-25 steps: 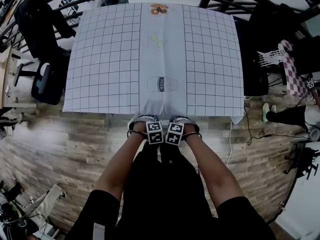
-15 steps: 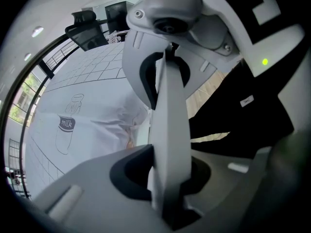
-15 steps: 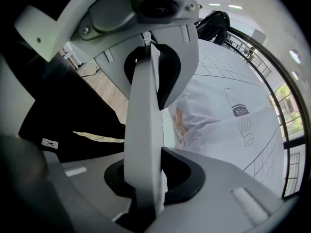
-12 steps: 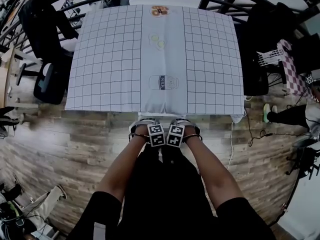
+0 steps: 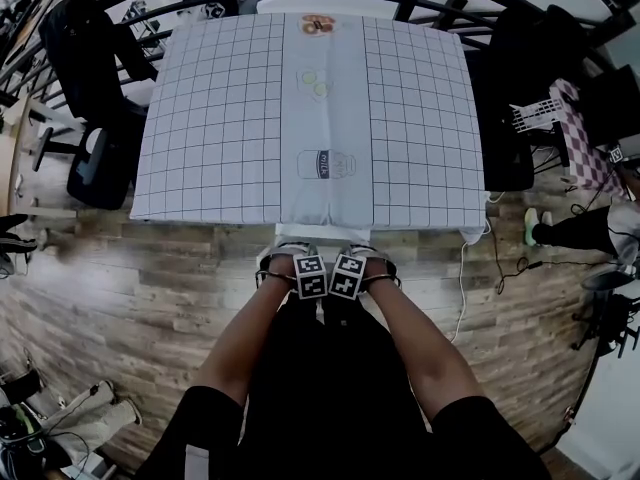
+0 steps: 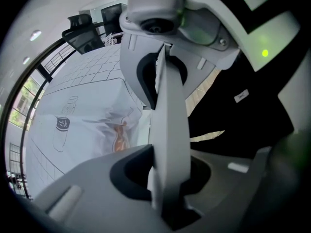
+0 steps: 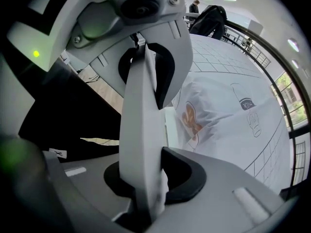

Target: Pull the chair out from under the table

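Chair (image 5: 322, 234) x1 clamped by L gripper (image 5: 288, 254), R gripper (image 5: 365, 254), table (image 5: 210, 118) x1

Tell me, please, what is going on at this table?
A person stands at the near edge of the table, a gripper in each hand. The left gripper and the right gripper both have their jaws closed on the white back of a chair, which shows just outside the table's edge.
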Demonstrator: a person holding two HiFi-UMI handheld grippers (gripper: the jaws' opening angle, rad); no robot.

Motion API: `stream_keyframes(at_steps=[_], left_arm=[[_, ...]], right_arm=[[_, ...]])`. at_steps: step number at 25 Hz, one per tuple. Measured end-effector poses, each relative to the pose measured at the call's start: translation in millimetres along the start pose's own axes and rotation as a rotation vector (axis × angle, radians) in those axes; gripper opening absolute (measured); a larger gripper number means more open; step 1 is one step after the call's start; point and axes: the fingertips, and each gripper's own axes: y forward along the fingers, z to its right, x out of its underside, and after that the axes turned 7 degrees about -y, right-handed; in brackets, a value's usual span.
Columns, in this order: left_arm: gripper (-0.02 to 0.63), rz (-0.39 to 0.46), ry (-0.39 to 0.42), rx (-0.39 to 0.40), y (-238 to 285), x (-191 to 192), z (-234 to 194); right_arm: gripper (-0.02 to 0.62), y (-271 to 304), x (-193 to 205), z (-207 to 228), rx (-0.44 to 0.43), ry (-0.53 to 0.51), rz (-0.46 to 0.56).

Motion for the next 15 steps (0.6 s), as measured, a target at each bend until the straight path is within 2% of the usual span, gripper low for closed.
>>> stream_keyframes(at_steps=[5,15], left_arm=[[0.081,-0.005,0.034,-0.026,-0.1,2.8,9.1],[0.081,0.014,-0.016,-0.014,-1.6,3.6,23.5]], right_arm=[[0.081,1.3,-1.4,-10.0,-0.009,0.003,0.001],[0.08,0.1,-1.0,-21.2,-0.003,-0.03,-0.024]])
